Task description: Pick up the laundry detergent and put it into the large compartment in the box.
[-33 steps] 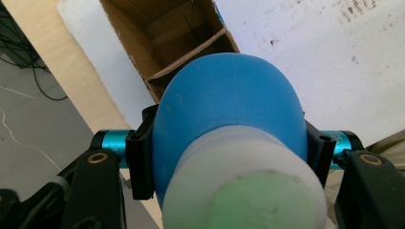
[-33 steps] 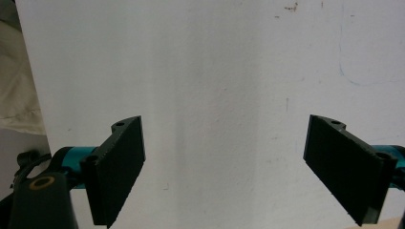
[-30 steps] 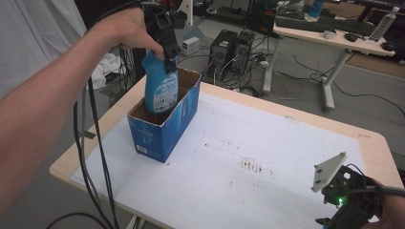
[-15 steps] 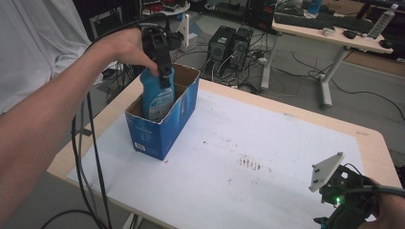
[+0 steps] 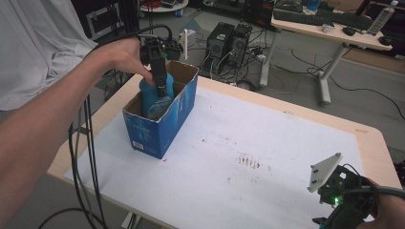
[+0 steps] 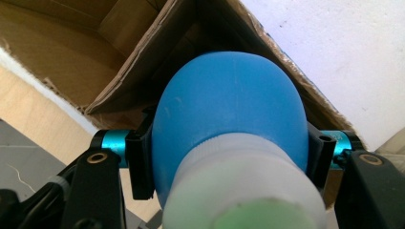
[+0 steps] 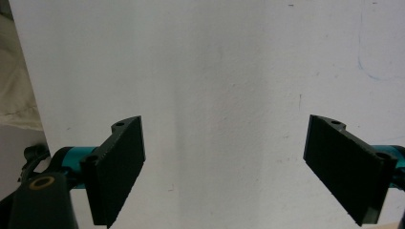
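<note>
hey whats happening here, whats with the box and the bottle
A person is lowering a blue bottle into an open blue cardboard box with the left gripper, whose jaws are clamped on the bottle's sides. Most of the bottle is already inside. The right gripper waits open over the white table cover, holding nothing.

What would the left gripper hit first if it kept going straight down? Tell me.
Probably the floor of the blue box: the left gripper points down into it, shut on the blue bottle, so the bottle's base should touch first. How far down that is cannot be judged.
</note>
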A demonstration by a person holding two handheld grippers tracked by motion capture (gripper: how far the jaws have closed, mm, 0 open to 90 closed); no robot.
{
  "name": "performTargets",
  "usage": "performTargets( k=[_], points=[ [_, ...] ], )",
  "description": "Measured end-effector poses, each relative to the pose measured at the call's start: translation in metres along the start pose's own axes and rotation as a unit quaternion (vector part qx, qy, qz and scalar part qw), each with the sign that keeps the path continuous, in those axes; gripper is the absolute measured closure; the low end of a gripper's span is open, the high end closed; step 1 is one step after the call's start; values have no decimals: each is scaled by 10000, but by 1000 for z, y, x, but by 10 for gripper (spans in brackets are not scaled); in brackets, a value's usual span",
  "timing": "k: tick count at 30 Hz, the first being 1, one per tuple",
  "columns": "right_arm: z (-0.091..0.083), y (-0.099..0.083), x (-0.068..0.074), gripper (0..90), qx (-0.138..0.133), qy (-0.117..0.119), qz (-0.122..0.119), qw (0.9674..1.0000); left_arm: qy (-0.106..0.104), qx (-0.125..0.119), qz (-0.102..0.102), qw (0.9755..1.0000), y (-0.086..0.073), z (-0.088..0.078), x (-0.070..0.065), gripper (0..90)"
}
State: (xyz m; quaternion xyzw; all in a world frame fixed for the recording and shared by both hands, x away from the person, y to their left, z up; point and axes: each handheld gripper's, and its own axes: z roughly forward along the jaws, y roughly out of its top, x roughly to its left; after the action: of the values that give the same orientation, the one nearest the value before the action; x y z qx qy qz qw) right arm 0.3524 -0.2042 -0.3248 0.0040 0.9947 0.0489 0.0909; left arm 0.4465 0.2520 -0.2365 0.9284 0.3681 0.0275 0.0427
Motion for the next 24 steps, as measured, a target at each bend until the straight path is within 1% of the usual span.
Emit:
performTargets(
  k=[2, 3, 5, 6, 7, 9, 11, 12, 17, 19, 24],
  points=[
    [1, 0, 0, 132, -10, -1, -11, 10000, -11, 16, 99, 9999, 0, 4, 0, 382],
    [1, 0, 0, 132, -6, 1, 6, 10000, -8, 65, 186, 9998, 0, 6, -1, 382],
    [2, -1, 0, 132, 10, 9, 17, 10000, -9, 88, 269, 9996, -1, 9, -2, 382],
    [2, -1, 0, 132, 10, 9, 17, 10000, -9, 88, 269, 9996, -1, 9, -2, 382],
    [2, -1, 0, 132, 21, 19, 26, 10000, -10, 104, 394, 9992, -1, 12, -3, 382],
    [3, -1, 0, 132, 12, 19, 11, 10000, -3, 128, 555, 9984, -1, 17, -4, 382],
    [3, -1, 0, 132, 29, 20, 46, 10000, 3, 139, 607, 9981, -1, 19, -4, 382],
    [4, -1, 0, 132, 19, 21, 16, 10000, -3, 142, 635, 9979, -1, 20, -4, 382],
    [5, -1, 0, 132, 41, 28, 8, 10000, 15, 200, 935, 9954, -3, 27, -5, 382],
    [5, -1, 0, 132, 47, 33, 19, 10000, 18, 192, 1006, 9947, -3, 30, -5, 382],
    [6, 0, 0, 132, 52, 31, -10, 10000, 59, 242, 1290, 9913, -2, 35, -7, 382]
  ],
)
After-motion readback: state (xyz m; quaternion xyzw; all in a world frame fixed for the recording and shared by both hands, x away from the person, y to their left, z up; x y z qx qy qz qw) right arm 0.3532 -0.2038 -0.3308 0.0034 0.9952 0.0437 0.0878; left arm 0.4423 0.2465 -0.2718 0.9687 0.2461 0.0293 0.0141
